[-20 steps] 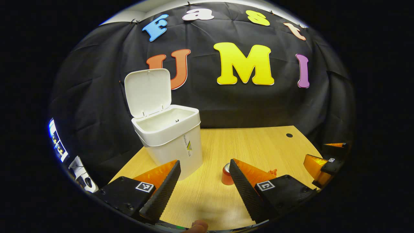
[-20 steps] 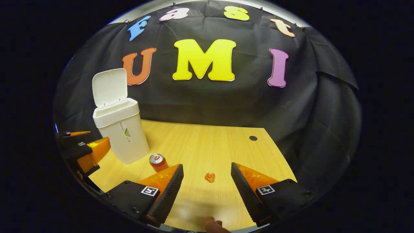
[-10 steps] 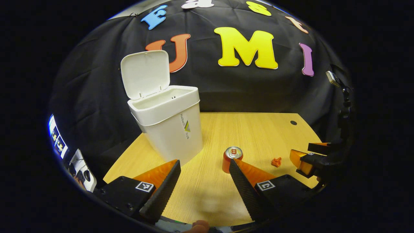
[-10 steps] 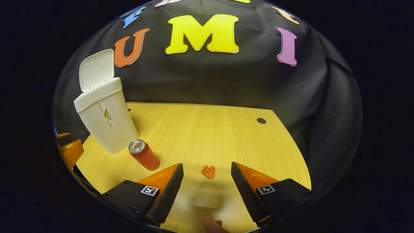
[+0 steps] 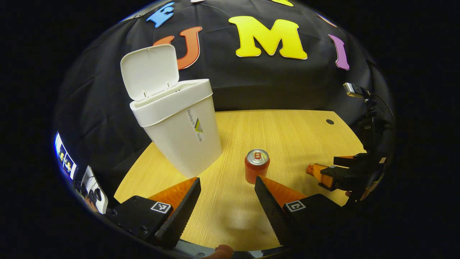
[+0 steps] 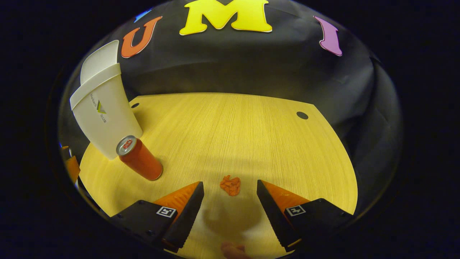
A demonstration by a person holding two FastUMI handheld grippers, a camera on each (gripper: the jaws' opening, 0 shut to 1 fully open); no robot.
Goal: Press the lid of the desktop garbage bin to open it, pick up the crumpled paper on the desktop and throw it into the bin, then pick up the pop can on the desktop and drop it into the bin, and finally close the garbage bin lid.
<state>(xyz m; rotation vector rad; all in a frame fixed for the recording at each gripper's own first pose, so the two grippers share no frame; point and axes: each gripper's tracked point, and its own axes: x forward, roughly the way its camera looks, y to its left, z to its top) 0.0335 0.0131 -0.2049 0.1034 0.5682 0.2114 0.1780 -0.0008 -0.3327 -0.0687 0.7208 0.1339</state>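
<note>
The white desktop bin [image 5: 181, 133] stands on the wooden desk with its lid [image 5: 149, 70] flipped up; it also appears at the left of the right gripper view as the bin [image 6: 104, 118]. A red pop can [image 5: 256, 166] stands upright to the right of the bin, just beyond my open left gripper [image 5: 226, 205]. In the right gripper view the can [image 6: 140, 159] sits left of a small orange crumpled paper [image 6: 230, 185]. My right gripper [image 6: 230, 208] is open, low over the desk, with the paper just ahead between its fingers. The right gripper [image 5: 325, 173] shows at the right of the left gripper view.
The wooden desk [image 6: 230, 133] has a round cable hole [image 6: 302, 115] at the far right and another [image 6: 134, 105] behind the bin. A small camera on a stand [image 5: 363, 104] rises at the right edge. A device with a screen [image 5: 64, 160] sits at the left.
Both grippers have dropped toward the desk. The right gripper has closed in on the crumpled paper, which now lies near its fingertips. The bin lid stays up.
</note>
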